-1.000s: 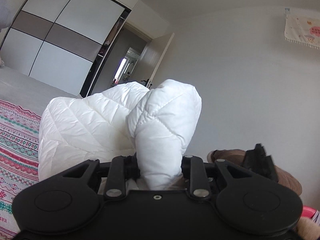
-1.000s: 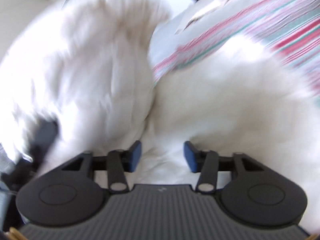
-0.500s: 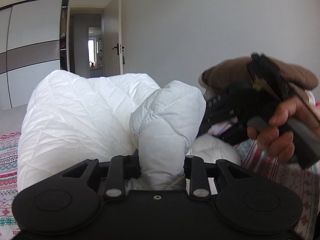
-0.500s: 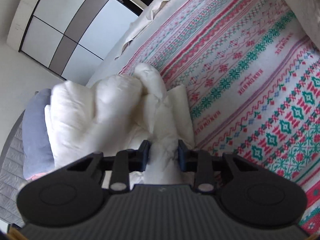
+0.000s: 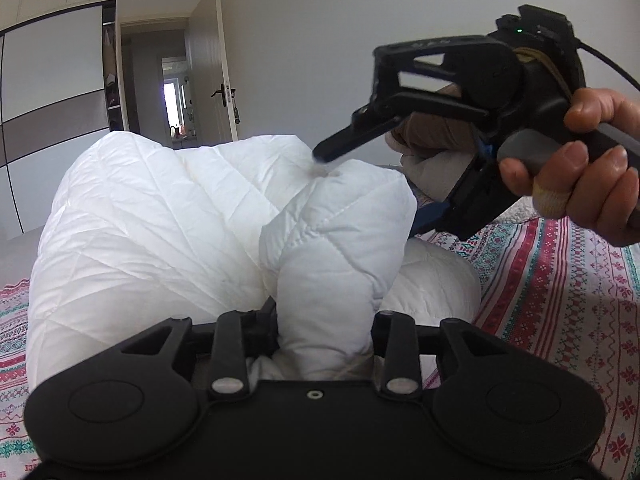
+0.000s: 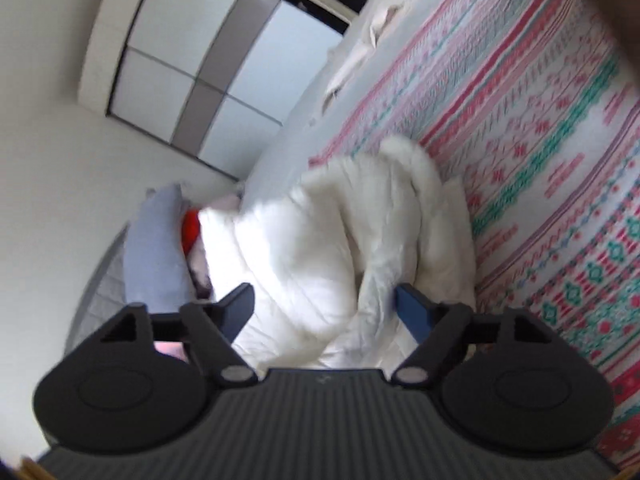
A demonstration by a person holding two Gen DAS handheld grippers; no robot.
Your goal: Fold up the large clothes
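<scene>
Between the opening left tongs [image 5: 325,330] a white jacket [image 5: 168,232] fold stands upright; right tongs [image 6: 325,309] opening, released

Ahead of me: patterned bedspread [image 5: 560,280] in red, green and white; wardrobe [image 5: 52,92] with sliding panels; open door [image 5: 224,76]; lavender pillow [image 6: 154,248] near the wall.

**No legible text in either view**

No word, brand, number or sign is being shown clearly enough to be read. Small rows of letter-like marks are being carried in the bands of the patterned bedspread [image 6: 552,128], but they are being blurred beyond reading in the right wrist view and are being shown too small in the left wrist view.
</scene>
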